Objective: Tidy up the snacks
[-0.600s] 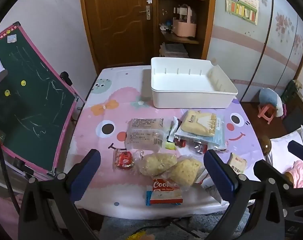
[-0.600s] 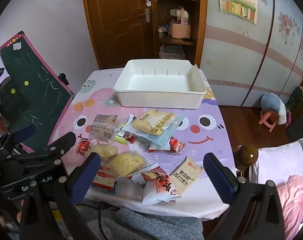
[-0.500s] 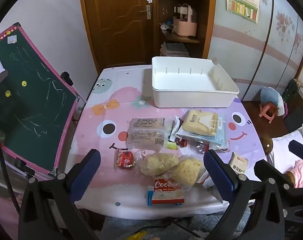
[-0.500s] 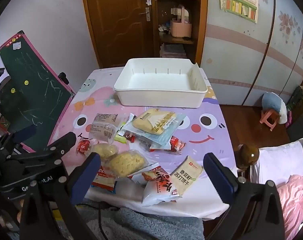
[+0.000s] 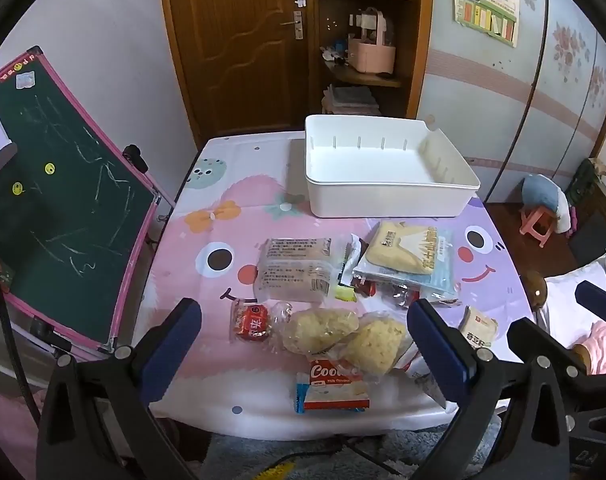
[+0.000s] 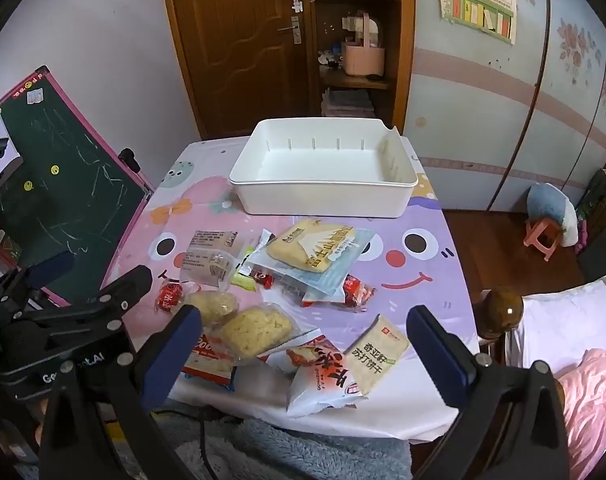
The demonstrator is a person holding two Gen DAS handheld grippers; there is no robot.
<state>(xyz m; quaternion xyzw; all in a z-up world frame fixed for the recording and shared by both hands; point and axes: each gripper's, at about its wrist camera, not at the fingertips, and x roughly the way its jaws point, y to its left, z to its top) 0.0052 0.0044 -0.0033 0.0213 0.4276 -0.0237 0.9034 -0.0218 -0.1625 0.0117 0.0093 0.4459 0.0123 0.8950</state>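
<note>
A white empty bin (image 5: 387, 172) stands at the far side of the table; it also shows in the right wrist view (image 6: 323, 172). Several wrapped snacks lie in front of it: a yellow cake pack (image 5: 407, 254), a clear bread pack (image 5: 295, 268), two round pastries (image 5: 319, 328), a Cookie pack (image 5: 333, 384), a small red pack (image 5: 253, 322), a cracker pack (image 6: 377, 354) and a red-white chip bag (image 6: 323, 376). My left gripper (image 5: 303, 354) is open and empty above the near snacks. My right gripper (image 6: 303, 354) is open and empty above the near table edge.
A cartoon tablecloth (image 5: 231, 216) covers the table. A green chalkboard (image 5: 59, 216) leans at the left. A wooden door (image 5: 239, 40) and shelf stand behind. A pink stool (image 6: 543, 236) and a bed (image 6: 575, 340) are at the right.
Both grippers have drifted slightly; the scene sits a little lower in both views. Nothing on the table has moved.
</note>
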